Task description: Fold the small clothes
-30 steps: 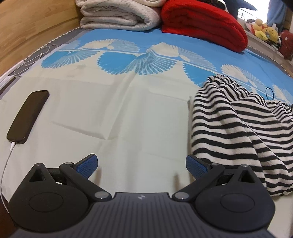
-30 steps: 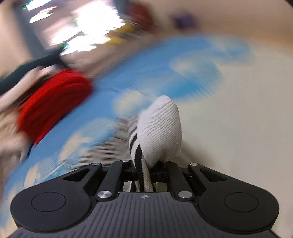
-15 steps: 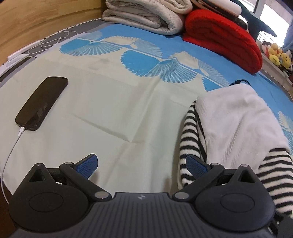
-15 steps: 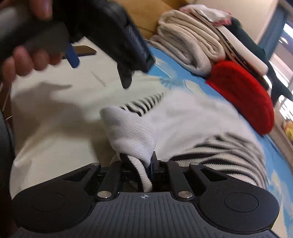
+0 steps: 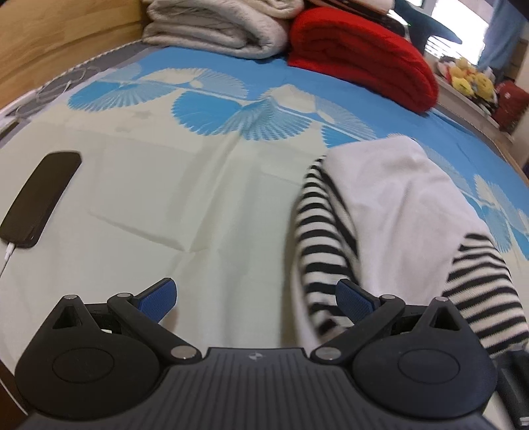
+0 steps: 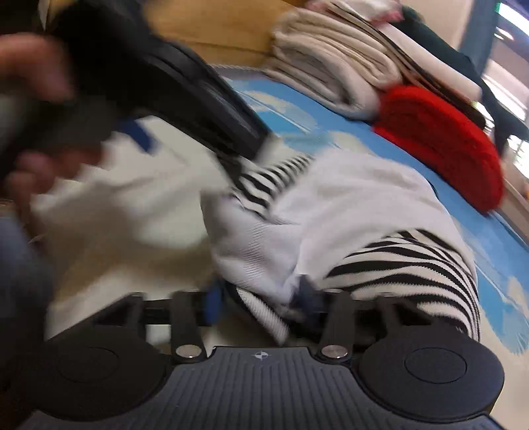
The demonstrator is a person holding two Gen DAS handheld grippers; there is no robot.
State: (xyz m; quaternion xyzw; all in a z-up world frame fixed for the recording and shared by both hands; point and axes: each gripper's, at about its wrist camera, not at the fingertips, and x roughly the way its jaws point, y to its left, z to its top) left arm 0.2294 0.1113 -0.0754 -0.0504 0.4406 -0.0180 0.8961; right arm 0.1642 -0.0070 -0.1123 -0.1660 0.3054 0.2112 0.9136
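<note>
Since half a second ago, the right gripper (image 6: 261, 306) has been parted: its blue pads, then clamped on the white hem, are now seen spread, with the bunched fabric lying loose between them. Blur makes it unclear whether either pad is touched by the cloth. The striped garment (image 5: 390, 211) is seen folded over on the bedsheet (image 5: 185, 198), its plain white inside turned up and black-and-white stripes shown along its 9 o'clock edge and 4 o'clock corner. In the left wrist view it is placed at 3 o'clock, and its striped edge is reached by the right-hand blue finger (image 5: 353, 299) of the left gripper (image 5: 256, 297), which is held wide open with nothing grasped. A black phone (image 5: 39, 198) on a white cable is seen at 9 o'clock, well apart from the garment. Folded grey blankets (image 5: 218, 26) and a red blanket (image 5: 360, 56) are stacked at 12 o'clock.
</note>
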